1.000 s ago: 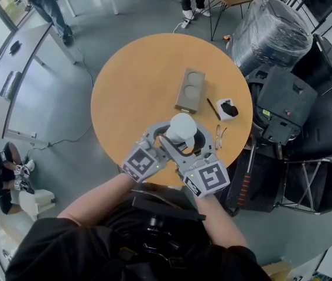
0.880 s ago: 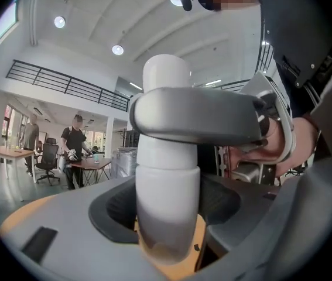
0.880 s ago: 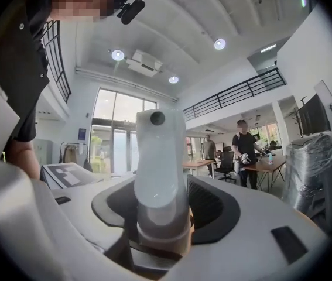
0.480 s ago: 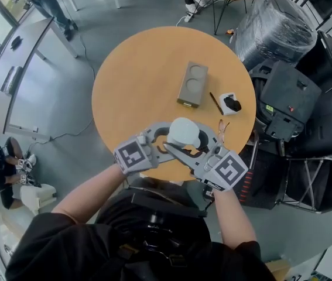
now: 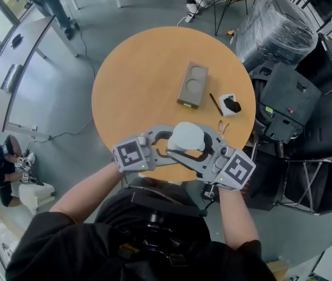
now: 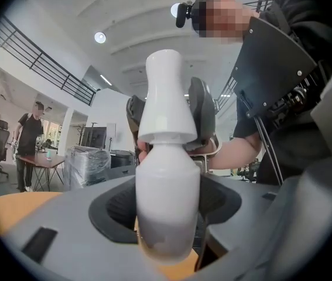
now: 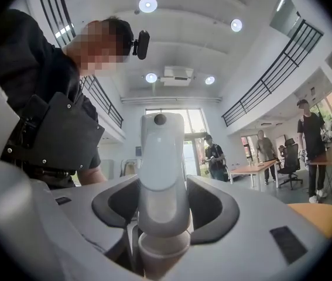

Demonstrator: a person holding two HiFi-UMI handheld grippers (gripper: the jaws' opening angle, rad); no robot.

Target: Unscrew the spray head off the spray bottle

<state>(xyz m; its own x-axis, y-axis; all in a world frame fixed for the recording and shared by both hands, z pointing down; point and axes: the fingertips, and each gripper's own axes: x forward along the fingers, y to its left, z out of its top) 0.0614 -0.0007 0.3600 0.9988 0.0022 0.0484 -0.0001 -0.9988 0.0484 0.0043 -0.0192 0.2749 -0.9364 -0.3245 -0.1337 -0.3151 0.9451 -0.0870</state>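
Note:
A white spray bottle (image 5: 186, 136) is held over the near edge of the round table, between both grippers. My left gripper (image 5: 174, 139) comes in from the left and is shut on the bottle's body (image 6: 167, 204), whose sides press against both dark pads. The right gripper (image 5: 194, 150) comes in from the right and is shut on the spray head (image 7: 161, 168), which stands upright between its pads with the nozzle hole on top. In the left gripper view the spray head (image 6: 166, 104) rises above the body, with the right gripper's fingers (image 6: 201, 113) clasped behind it.
On the orange table (image 5: 136, 81) lie a grey block with two round recesses (image 5: 192, 85), a pen (image 5: 214, 103), a small white holder with a black part (image 5: 229, 104) and glasses (image 5: 222, 126). Black cases (image 5: 288, 98) and a wrapped bundle (image 5: 271, 28) crowd the right side.
The right gripper has swung out to the right and its jaws have closed in on the spray head. The left gripper shifted slightly left, still holding the bottle.

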